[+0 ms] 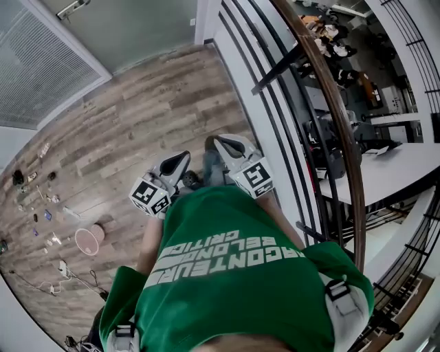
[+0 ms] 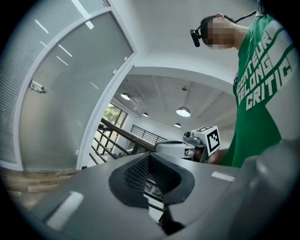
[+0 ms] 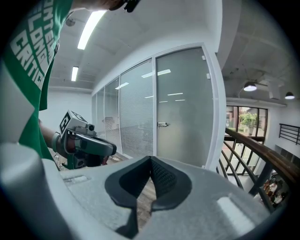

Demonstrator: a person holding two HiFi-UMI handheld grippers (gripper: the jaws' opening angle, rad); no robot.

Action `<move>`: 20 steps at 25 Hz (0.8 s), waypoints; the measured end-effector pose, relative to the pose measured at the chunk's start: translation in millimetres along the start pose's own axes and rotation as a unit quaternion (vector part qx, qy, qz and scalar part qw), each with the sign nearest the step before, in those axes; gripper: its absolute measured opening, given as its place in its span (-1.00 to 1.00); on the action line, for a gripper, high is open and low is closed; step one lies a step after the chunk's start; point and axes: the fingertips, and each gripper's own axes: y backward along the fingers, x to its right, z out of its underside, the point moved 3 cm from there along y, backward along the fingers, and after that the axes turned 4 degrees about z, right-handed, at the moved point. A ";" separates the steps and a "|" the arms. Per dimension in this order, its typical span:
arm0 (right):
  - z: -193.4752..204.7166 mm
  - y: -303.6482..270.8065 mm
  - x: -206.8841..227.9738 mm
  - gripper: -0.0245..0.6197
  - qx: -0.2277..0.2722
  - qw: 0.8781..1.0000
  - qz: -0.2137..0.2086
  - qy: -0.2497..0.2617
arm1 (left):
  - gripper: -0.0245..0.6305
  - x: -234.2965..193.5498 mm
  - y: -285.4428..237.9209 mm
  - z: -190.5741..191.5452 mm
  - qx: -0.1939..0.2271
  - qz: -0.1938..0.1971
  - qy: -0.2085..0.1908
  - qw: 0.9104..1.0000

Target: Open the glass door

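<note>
The frosted glass door stands shut in its white frame at the top of the head view, a few steps ahead of me across the wood floor. Its metal handle is near the top left edge. The door also shows in the left gripper view, with its handle, and in the right gripper view, with its handle. My left gripper and right gripper are held side by side close to my chest, far from the door. Both are shut and hold nothing, as their own views show for the left gripper and right gripper.
A black railing with a curved wooden handrail runs along my right, with a lower floor and tables beyond it. Small items, a pink round object and cables lie on the floor at left. A glass panel with blinds adjoins the door.
</note>
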 end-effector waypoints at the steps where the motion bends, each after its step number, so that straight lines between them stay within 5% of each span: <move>1: -1.6 -5.6 4.0 -0.95 0.001 1.000 -0.006 0.003 | -0.89 -4.8 -3.9 -2.9 0.002 -0.004 -0.001 1.000; 20: -15.1 -71.1 177.0 -0.95 0.019 1.000 0.018 -0.015 | -0.89 -95.3 -112.5 -52.9 -0.015 -0.057 -0.019 0.998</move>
